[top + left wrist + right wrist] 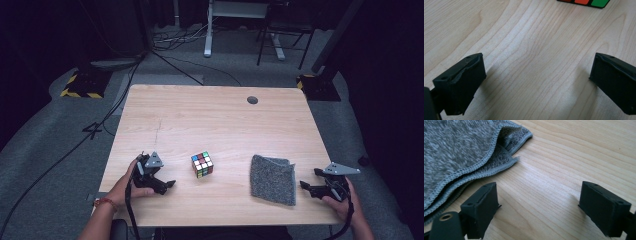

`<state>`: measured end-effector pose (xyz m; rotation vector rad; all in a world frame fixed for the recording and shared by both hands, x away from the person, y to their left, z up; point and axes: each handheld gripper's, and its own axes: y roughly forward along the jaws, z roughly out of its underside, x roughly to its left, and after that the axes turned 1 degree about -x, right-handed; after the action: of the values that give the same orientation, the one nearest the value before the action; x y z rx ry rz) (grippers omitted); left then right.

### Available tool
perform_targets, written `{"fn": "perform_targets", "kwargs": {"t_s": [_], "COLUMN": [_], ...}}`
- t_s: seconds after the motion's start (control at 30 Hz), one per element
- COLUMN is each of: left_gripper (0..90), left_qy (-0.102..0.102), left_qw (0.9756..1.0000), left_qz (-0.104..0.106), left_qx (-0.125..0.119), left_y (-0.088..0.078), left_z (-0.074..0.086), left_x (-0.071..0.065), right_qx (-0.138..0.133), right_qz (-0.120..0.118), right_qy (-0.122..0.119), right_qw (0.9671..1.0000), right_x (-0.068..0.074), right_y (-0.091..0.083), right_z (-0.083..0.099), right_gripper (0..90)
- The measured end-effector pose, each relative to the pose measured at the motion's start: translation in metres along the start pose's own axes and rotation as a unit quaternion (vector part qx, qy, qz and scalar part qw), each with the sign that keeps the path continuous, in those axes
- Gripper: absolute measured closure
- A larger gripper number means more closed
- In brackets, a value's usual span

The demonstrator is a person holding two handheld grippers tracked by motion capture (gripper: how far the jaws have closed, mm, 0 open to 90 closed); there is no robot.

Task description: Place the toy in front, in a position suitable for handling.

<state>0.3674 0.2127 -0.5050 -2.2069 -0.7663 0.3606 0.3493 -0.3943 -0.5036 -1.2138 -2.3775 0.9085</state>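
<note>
Currently both grippers, left gripper (167,185) and right gripper (303,185), are being held wide-jawed and empty beside the cube (202,164); the cloth (273,178) risks being snagged.

Taking the cube (202,165) as landmark: bare table (210,120) lies on its far side all the way to the far edge, free but for a small dark hole (252,100) near that edge. Between the cube and the left gripper (167,186) the wood is bare, so that way in is free. To the cube's right a folded grey cloth (273,179) lies flat, between it and the right gripper (303,186); bare wood separates cube and cloth.
</note>
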Motion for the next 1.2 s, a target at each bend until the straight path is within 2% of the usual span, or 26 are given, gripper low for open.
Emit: {"fn": "perform_targets", "kwargs": {"t_s": [0.3,0.33,0.37,0.4,0.47,0.5,0.53,0.63,0.67,0.7,0.73,0.77,0.8,0.83,0.93,0.97,1.0,1.07,1.1,1.13,1.2], "left_gripper": [0.5,0.5,0.5,0.5,0.5,0.5,0.5,0.4,0.4,0.4,0.4,0.4,0.3,0.2,0.2,0.2,0.1,0.2,0.2,0.2,0.2], "left_qy": [-0.007,-0.008,-0.009,-0.008,-0.007,-0.007,-0.003,-0.001,-0.001,0.001,0.001,0.001,0.000,0.000,0.000,0.001,0.001,0.002,0.002,0.003,0.002], "left_qw": [1.0000,0.9999,0.9999,0.9999,1.0000,1.0000,1.0000,1.0000,1.0000,1.0000,1.0000,1.0000,1.0000,1.0000,1.0000,1.0000,1.0000,1.0000,1.0000,1.0000,1.0000], "left_qz": [-0.007,-0.008,-0.007,-0.008,-0.006,-0.006,-0.004,-0.002,-0.002,-0.001,0.001,0.001,0.002,0.002,0.003,0.001,0.002,0.002,0.002,0.003,0.005], "left_qx": [-0.001,-0.002,-0.002,-0.002,-0.002,-0.002,-0.001,0.000,0.000,-0.001,-0.001,-0.001,0.000,0.000,-0.002,0.000,-0.001,0.000,0.000,-0.001,-0.001], "left_y": [0.000,0.000,0.000,0.000,0.000,0.000,0.001,0.001,0.001,0.002,0.003,0.003,0.003,0.003,0.004,0.004,0.005,0.005,0.005,0.006,0.007], "left_z": [0.000,0.000,0.000,0.000,0.000,0.000,0.000,-0.001,-0.001,-0.002,-0.002,-0.002,-0.003,-0.003,-0.004,-0.004,-0.005,-0.005,-0.005,-0.006,-0.007], "left_x": [-0.003,-0.003,-0.004,-0.004,-0.004,-0.004,-0.005,-0.007,-0.007,-0.007,-0.008,-0.008,-0.009,-0.009,-0.010,-0.010,-0.010,-0.011,-0.011,-0.011,-0.012], "right_qx": [0.004,0.019,0.024,0.022,0.003,0.003,-0.014,-0.021,-0.021,-0.021,-0.026,-0.026,-0.030,-0.030,-0.032,-0.016,-0.012,-0.004,-0.004,0.006,0.021], "right_qz": [-0.009,-0.009,0.001,0.002,-0.026,-0.026,-0.034,-0.060,-0.064,-0.064,-0.085,-0.085,-0.097,-0.097,-0.126,-0.129,-0.129,-0.135,-0.135,-0.149,-0.152], "right_qy": [-0.012,-0.028,-0.036,-0.038,-0.034,-0.034,-0.038,-0.060,-0.072,-0.072,-0.087,-0.087,-0.104,-0.104,-0.118,-0.139,-0.146,-0.157,-0.157,-0.163,-0.172], "right_qw": [0.9999,0.9994,0.9991,0.9990,0.9991,0.9991,0.9986,0.9962,0.9951,0.9951,0.9923,0.9923,0.9893,0.9893,0.9845,0.9817,0.9808,0.9782,0.9782,0.9754,0.9731], "right_x": [-0.002,-0.003,-0.002,-0.002,-0.003,-0.003,0.001,0.011,0.016,0.016,0.026,0.026,0.036,0.036,0.049,0.059,0.063,0.072,0.072,0.080,0.087], "right_y": [0.000,-0.002,-0.003,-0.004,-0.007,-0.007,-0.012,-0.017,-0.018,-0.018,-0.019,-0.019,-0.019,-0.019,-0.015,-0.009,-0.006,0.002,0.002,0.011,0.021], "right_z": [-0.001,-0.004,-0.006,-0.006,-0.006,-0.006,-0.010,-0.020,-0.024,-0.024,-0.032,-0.032,-0.040,-0.040,-0.050,-0.056,-0.057,-0.062,-0.062,-0.065,-0.067], "right_gripper": [16.2,16.4,16.9,19.5,19.2,19.2,21.6,23.7,24.0,24.0,24.7,24.7,25.0,25.0,26.7,27.5,27.9,29.2,29.2,30.1,30.7]}}
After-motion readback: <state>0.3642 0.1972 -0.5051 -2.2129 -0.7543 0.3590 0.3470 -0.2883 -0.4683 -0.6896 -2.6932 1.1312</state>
